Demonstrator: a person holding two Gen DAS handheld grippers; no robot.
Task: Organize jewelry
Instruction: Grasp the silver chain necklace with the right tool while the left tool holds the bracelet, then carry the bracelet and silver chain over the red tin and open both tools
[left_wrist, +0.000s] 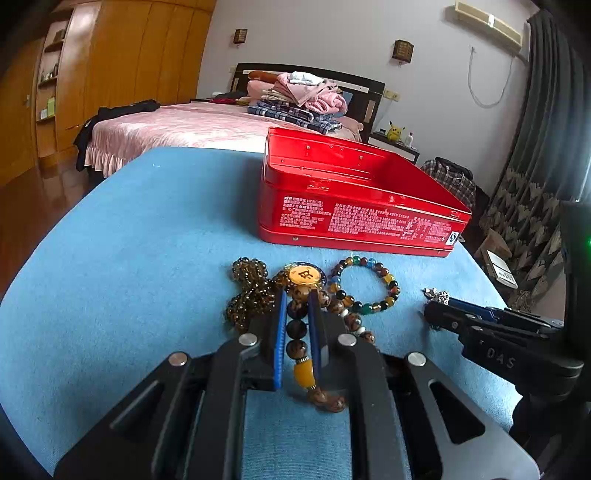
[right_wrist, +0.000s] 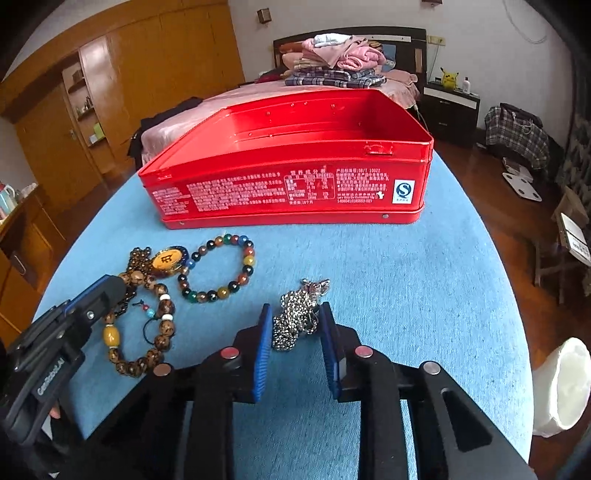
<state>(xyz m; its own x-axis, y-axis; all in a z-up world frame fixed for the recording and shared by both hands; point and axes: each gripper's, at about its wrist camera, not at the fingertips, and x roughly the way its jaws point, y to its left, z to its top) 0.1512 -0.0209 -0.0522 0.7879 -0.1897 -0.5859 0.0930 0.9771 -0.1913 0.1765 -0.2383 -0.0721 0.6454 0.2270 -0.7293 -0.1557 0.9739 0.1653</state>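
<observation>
**Jewelry lot on blue tabletop, two grippers engaged**

Fingers, left gripper (left_wrist: 297, 314): pinched on the brown bead bracelet (right_wrist: 138, 325), a dark bead caught between the blue pads, with its amber barrel bead lying just behind them.

Fingers, right gripper (right_wrist: 295, 321): partly closed around the silver chain (right_wrist: 297, 314); the heap lies between the blue pads and reaches both, though whether they press on it cannot be told.

Item 1: brown bead bracelet, large mottled beads, on the blue tabletop (right_wrist: 406, 295), left of the chain.

Item 2: multicoloured bead bracelet (right_wrist: 218, 267), lying flat in a ring, between the brown bracelet and the tin, touching neither gripper.

Item 3: round amber pendant (right_wrist: 168, 261) with a dark mark, on a heap of small dark-brown beads (left_wrist: 249, 291).

Item 4: silver chain, bunched, near the middle of the tabletop.

Item 5: red tin (right_wrist: 288, 184), open, nothing visible inside it, printed white text on the near wall, standing behind all the jewelry.
</observation>
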